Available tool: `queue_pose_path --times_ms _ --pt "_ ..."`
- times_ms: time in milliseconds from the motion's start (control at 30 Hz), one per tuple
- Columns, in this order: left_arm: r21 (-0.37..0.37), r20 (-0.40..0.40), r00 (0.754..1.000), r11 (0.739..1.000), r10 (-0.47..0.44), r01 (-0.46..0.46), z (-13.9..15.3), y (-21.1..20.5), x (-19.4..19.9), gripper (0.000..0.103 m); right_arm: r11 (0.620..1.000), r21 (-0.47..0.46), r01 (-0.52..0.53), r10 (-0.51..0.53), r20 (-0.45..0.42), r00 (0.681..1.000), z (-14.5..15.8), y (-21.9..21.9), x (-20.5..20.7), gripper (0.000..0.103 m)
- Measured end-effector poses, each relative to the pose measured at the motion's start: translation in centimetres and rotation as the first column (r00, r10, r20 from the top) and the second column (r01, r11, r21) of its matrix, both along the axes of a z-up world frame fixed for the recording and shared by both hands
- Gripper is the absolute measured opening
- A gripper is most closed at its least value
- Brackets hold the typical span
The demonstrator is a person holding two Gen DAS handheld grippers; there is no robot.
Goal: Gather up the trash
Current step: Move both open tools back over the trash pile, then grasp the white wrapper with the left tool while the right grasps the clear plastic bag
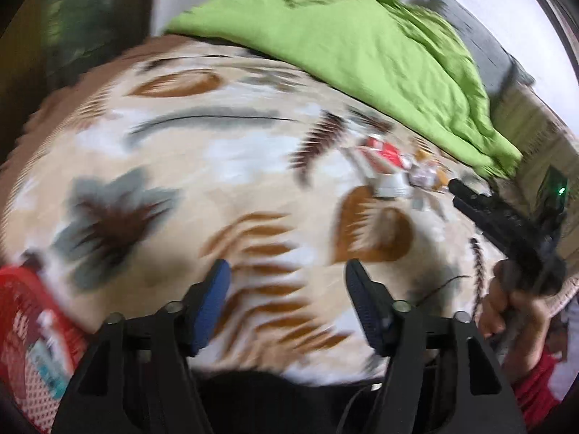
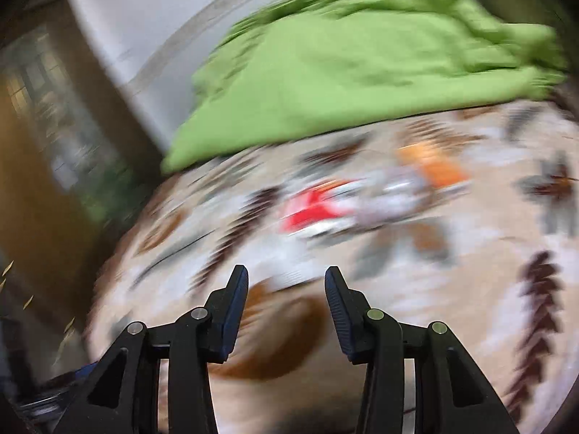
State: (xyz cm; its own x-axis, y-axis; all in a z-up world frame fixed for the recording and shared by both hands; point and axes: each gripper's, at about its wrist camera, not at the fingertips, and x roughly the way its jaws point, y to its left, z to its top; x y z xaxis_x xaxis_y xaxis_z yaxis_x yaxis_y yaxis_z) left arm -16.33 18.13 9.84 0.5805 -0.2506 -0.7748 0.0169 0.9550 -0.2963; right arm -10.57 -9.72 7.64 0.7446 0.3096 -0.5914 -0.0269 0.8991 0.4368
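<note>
Both views are smearing with motion blur, the right wrist view worst, so the trash is showing only as streaks of colour and no label or exact shape can be made out. In the left wrist view the trash pile (image 1: pixel 398 170) is lying on a patterned blanket (image 1: pixel 181 166) at about two o'clock from the left gripper (image 1: pixel 286 275): a red and white wrapper, a pale crumpled piece, and orange-yellow scraps beside it, all touching or nearly so. In the right wrist view the same pile (image 2: pixel 362 195) is sitting at about twelve to one o'clock ahead of the right gripper (image 2: pixel 286 282), red at its left, grey-white in the middle, orange at its right. A green quilt (image 1: pixel 362 54) is lying bunched along the far side of the blanket, near the pile. A red mesh basket (image 1: pixel 25 325) is showing at eight o'clock in the left view, cut off by the frame edge, with something pale inside that cannot be identified. At three to four o'clock a hand (image 1: pixel 514 311) is gripping the other black tool, partly cropped. The left tongs are standing wide apart and holding nothing; the right tongs are also parted, somewhat narrower, and holding nothing.
</note>
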Motion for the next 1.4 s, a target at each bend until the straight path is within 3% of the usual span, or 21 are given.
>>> queue_pose_path --times_ms 100,200,300,433,500,600,667,700,800,900,1100,1233,1333,1400 --pt "0.020 -0.013 0.999 0.999 -0.050 0.050 0.3 -3.8 3.8 0.072 0.994 -0.028 0.110 -0.110 0.007 0.994 -1.0 -2.9 0.2 0.048" --pt "0.063 -0.024 0.997 0.995 -0.076 0.077 0.3 -7.6 8.0 0.074 0.985 0.012 0.172 -0.172 -0.015 0.985 -1.7 -5.0 0.4 0.048" --pt "0.035 -0.048 0.994 0.995 -0.093 0.095 -0.3 -10.5 12.0 0.074 0.976 0.034 0.215 -0.215 -0.002 0.977 -1.8 -6.5 0.5 0.048" --pt "0.008 -0.134 0.987 0.996 -0.089 0.091 -2.3 -13.5 17.1 0.075 0.967 0.072 0.245 -0.245 -0.008 0.969 -2.1 -7.7 0.4 0.048" --pt "0.077 -0.188 0.981 0.994 -0.058 0.073 -4.0 -14.9 19.1 0.075 0.963 0.089 0.254 -0.253 -0.016 0.967 -2.3 -8.1 0.4 0.048" --pt "0.076 -0.226 0.972 0.994 -0.062 0.081 -6.6 -15.6 20.4 0.075 0.957 0.118 0.265 -0.263 -0.029 0.964 -2.6 -8.8 0.7 0.048" --pt "0.067 -0.189 0.980 0.995 -0.057 0.071 -7.1 -15.4 20.1 0.071 0.956 0.131 0.264 -0.261 -0.041 0.965 -2.9 -9.1 1.0 0.050" --pt "0.062 -0.145 0.987 0.995 -0.065 0.074 -6.9 -15.2 19.7 0.054 0.956 0.142 0.255 -0.250 -0.052 0.967 -3.1 -9.1 1.4 0.051" --pt "0.041 -0.071 0.992 0.993 -0.105 0.108 -6.3 -14.6 18.1 0.044 0.960 0.149 0.236 -0.226 -0.078 0.971 -3.6 -8.6 2.5 0.051" --pt "0.055 -0.002 0.992 0.991 -0.125 0.125 -5.5 -13.6 15.3 0.043 0.968 0.134 0.214 -0.202 -0.100 0.974 -4.0 -7.8 4.2 0.052" --pt "0.141 0.140 0.988 0.989 -0.058 0.038 -4.5 -11.4 11.3 0.043 0.974 0.108 0.198 -0.179 -0.164 0.970 -5.2 -6.5 9.0 0.052" --pt "0.181 0.167 0.984 0.983 -0.059 0.028 -5.1 -11.2 11.4 0.043 0.975 0.066 0.210 -0.191 -0.217 0.957 -6.6 -5.7 11.9 0.051" --pt "0.162 0.143 0.988 0.986 -0.053 0.030 -5.9 -10.9 12.2 0.043 0.983 0.031 0.180 -0.170 -0.205 0.964 -7.0 -5.1 12.9 0.052" --pt "0.154 0.133 0.990 0.987 -0.053 0.032 -6.3 -10.8 12.7 0.044 0.990 0.026 0.141 -0.134 -0.184 0.974 -6.8 -4.7 13.0 0.037"
